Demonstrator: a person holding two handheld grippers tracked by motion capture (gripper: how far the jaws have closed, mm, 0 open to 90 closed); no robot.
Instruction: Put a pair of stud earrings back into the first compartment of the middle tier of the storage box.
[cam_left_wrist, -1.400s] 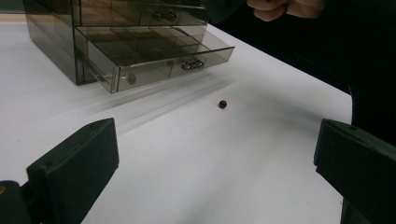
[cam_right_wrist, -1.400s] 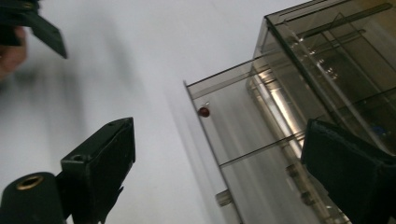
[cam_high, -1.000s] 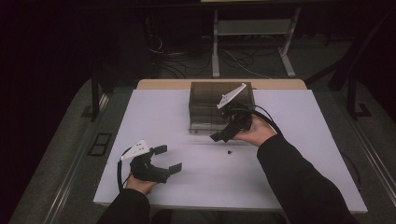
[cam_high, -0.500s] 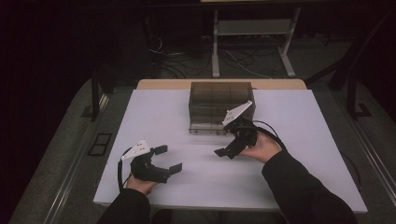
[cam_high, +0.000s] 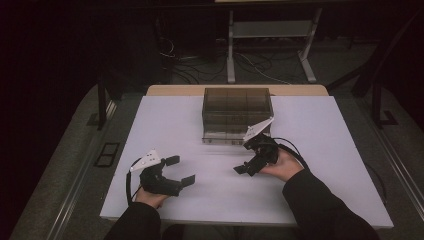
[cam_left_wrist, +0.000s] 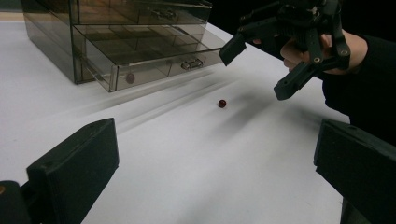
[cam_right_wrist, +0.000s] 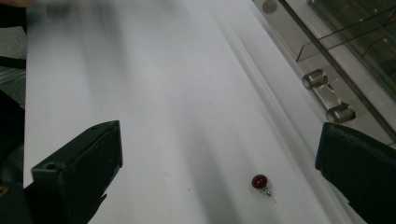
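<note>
A small dark red bead lies on the white table, in front of a smoky clear drawer cabinet whose bottom drawer stands pulled out a little. My right gripper hovers open just above the bead, which lies between its jaws, nearer the right one. In the left gripper view the right gripper hangs over the bead and to its right. My left gripper rests open near the table's front left, nothing between its jaws.
The drawer's clear handle is just beyond the bead. The white table has bare room on both sides of the cabinet. Cables trail from both grippers; a metal stand is behind the table.
My right gripper has drawn back from the cabinet front toward the person and lowered over the bead. The left gripper has stayed put.
</note>
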